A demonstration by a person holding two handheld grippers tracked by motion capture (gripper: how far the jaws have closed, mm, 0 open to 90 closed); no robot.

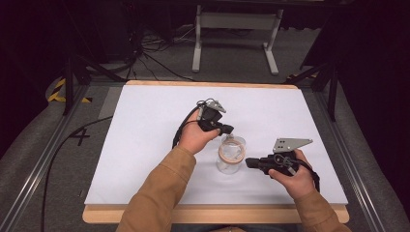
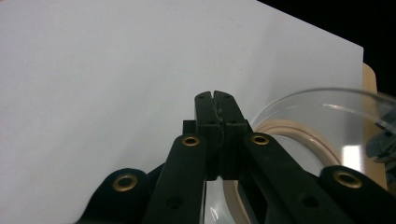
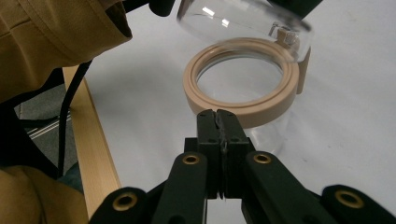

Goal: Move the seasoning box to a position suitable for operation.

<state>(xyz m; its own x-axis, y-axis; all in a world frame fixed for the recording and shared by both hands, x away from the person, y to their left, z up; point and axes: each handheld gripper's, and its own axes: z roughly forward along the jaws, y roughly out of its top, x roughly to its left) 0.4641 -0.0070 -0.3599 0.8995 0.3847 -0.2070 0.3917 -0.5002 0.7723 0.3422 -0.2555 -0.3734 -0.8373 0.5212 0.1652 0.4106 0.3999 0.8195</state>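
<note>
One clear jar [image 1: 230,155] stood on the white table [image 1: 145,145] a little toward five o'clock of its middle, between the two hand-held tools. It looked like glass or hard clear plastic, round and smooth-walled, with a thick beige ring [image 3: 243,88] of matte, rubbery-looking material around its mouth and a see-through lid [image 3: 243,23] tipped up on a hinge at the far side. I judged it stiff, fairly light if empty, slippery on the walls and liable to crack or tip if knocked, so the beige ring or the lid edge seemed the surest place to take hold, with the body steadied from the other side. The left gripper [image 1: 225,129] hung just at the jar's twelve o'clock, above the raised lid, its black jaws pressed together with nothing between them. The right gripper [image 1: 250,162] sat just beside the jar at its three o'clock, jaws likewise closed on nothing, tips near the ring; whether they touched it I could not tell. Tan sleeves [image 1: 159,193] covered both forearms, and the tabletop had a pale wooden edge [image 1: 217,212].
</note>
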